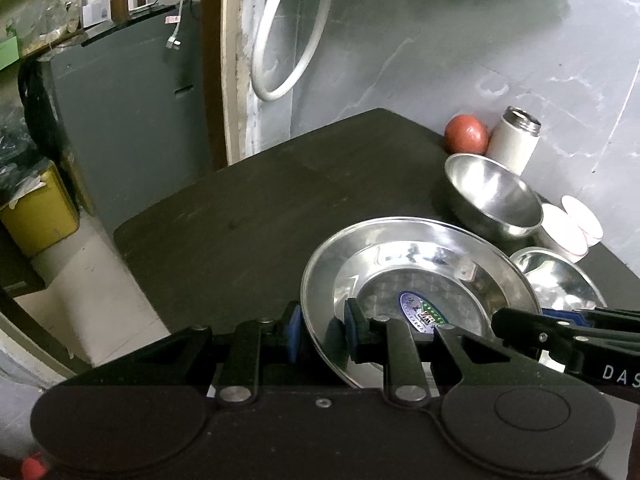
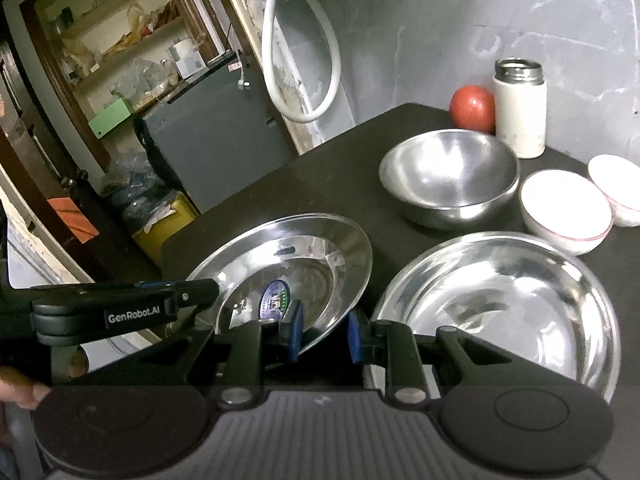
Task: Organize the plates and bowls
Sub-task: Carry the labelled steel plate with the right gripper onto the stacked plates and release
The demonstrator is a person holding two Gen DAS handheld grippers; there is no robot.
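Both grippers, left gripper (image 1: 322,330) and right gripper (image 2: 323,334), pinching opposite rims of tilted steel plate (image 1: 420,280) near table (image 1: 260,208) front edge; uneven pull risking slip, clattering onto second plate (image 2: 500,304).

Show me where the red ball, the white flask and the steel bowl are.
red ball (image 2: 472,108), right wrist view, middle of its front.
white flask (image 2: 520,116), right wrist view, middle of its white body.
steel bowl (image 2: 448,176), right wrist view, inner wall.
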